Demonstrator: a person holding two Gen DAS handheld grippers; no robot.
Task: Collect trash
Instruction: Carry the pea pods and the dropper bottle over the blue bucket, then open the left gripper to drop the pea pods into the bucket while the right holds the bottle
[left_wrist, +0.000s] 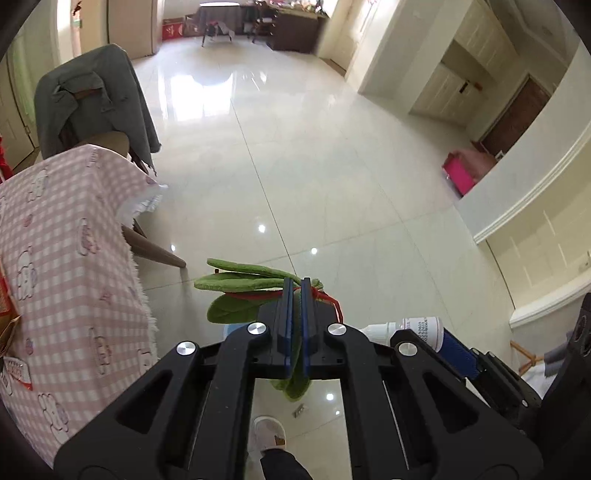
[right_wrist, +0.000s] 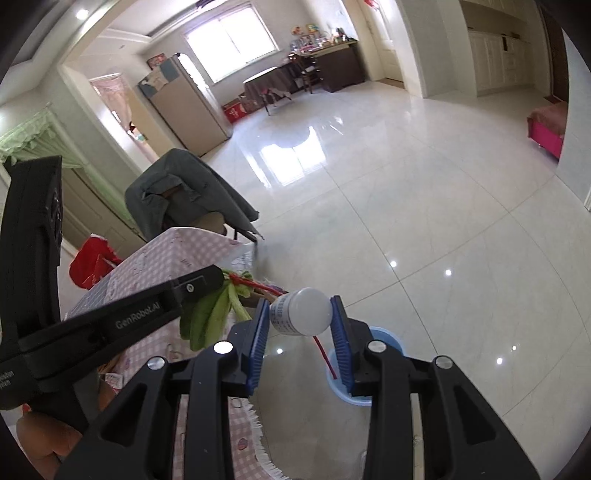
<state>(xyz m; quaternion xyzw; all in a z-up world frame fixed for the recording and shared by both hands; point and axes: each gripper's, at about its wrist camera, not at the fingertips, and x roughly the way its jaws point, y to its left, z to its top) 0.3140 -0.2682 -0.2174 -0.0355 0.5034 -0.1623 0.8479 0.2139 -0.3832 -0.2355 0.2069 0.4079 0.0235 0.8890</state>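
Jaws of both our grippers are full: the left gripper (left_wrist: 296, 282) pinches the leafy greens (left_wrist: 236, 286) nearly shut, the right gripper (right_wrist: 301, 308) clamps the small white bottle (right_wrist: 301, 312) at a narrow gap. We judge ourselves mid-carry; next, we release both over the blue bin (right_wrist: 388, 341) below our right jaws.
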